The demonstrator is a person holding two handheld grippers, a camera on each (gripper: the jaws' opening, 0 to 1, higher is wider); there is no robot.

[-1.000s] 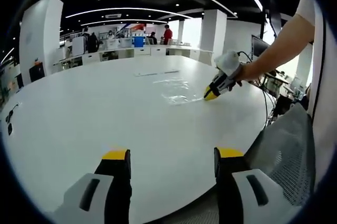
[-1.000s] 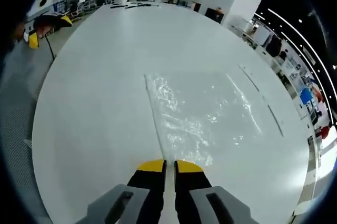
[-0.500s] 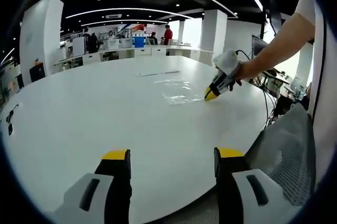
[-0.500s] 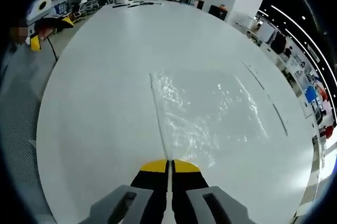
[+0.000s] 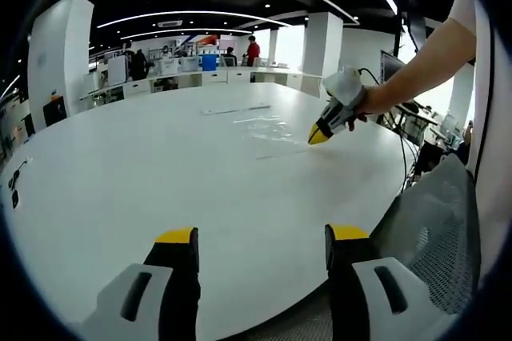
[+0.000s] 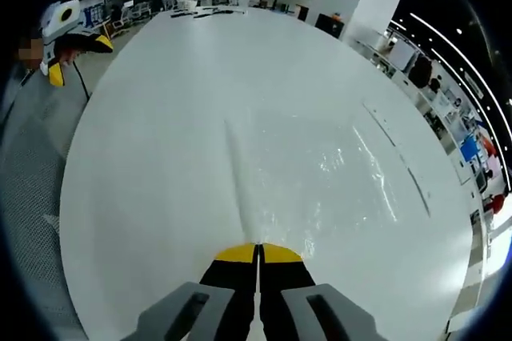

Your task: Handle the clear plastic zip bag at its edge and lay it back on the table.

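Open-plan office, wide round white table (image 5: 120,173), smooth matte top. Clear plastic zip bag (image 6: 320,189), crinkled and glossy, spreads over table ahead of right gripper (image 6: 258,251), near edge pinched between its closed yellow-tipped jaws. Left gripper (image 5: 260,237) hovers at table's rim, jaws apart, well clear of bag.

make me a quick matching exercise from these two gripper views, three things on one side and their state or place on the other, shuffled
Things:
1. left gripper
2. right gripper
3. mesh chair

States or places:
A. beside the white table, at its edge
B. jaws wide apart, holding nothing
C. jaws closed on the edge of the clear zip bag

Pairs: 1-B, 2-C, 3-A
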